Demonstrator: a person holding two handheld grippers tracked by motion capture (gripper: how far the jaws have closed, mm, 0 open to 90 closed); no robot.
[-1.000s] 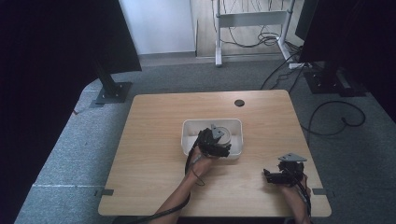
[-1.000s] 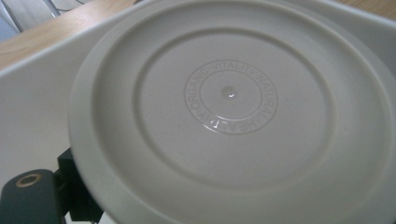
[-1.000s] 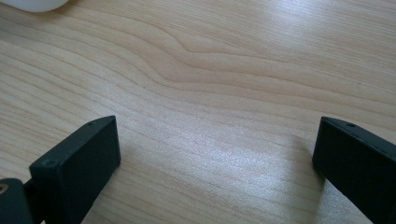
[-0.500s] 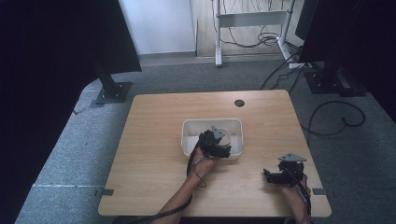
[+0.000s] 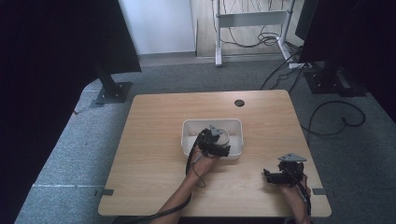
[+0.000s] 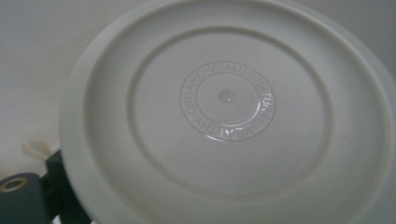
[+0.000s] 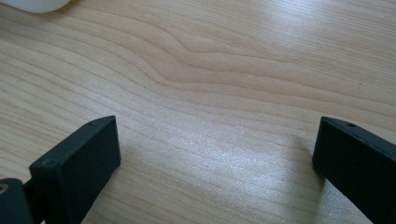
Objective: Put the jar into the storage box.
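Note:
A round white lid (image 6: 224,107) with raised lettering sits very close in the left gripper view. One black jaw pokes out under its lower left edge. In the high view my left gripper (image 5: 219,140) reaches into the white bin (image 5: 189,133) at the table's middle, and a round pale thing (image 5: 225,136) shows at its tip. It looks shut on that lid, though the other jaw is hidden. My right gripper (image 5: 267,176) rests low by the front right of the table (image 5: 154,140). Its jaws stand wide apart over bare wood (image 7: 215,135).
A small dark hole (image 5: 239,102) marks the table's far edge. A cable trails from the left gripper along the forearm to the front edge. Dark monitor stands, a white desk frame and floor cables lie beyond the table.
My left gripper has shifted slightly to the right over the bin. The right gripper has stayed still.

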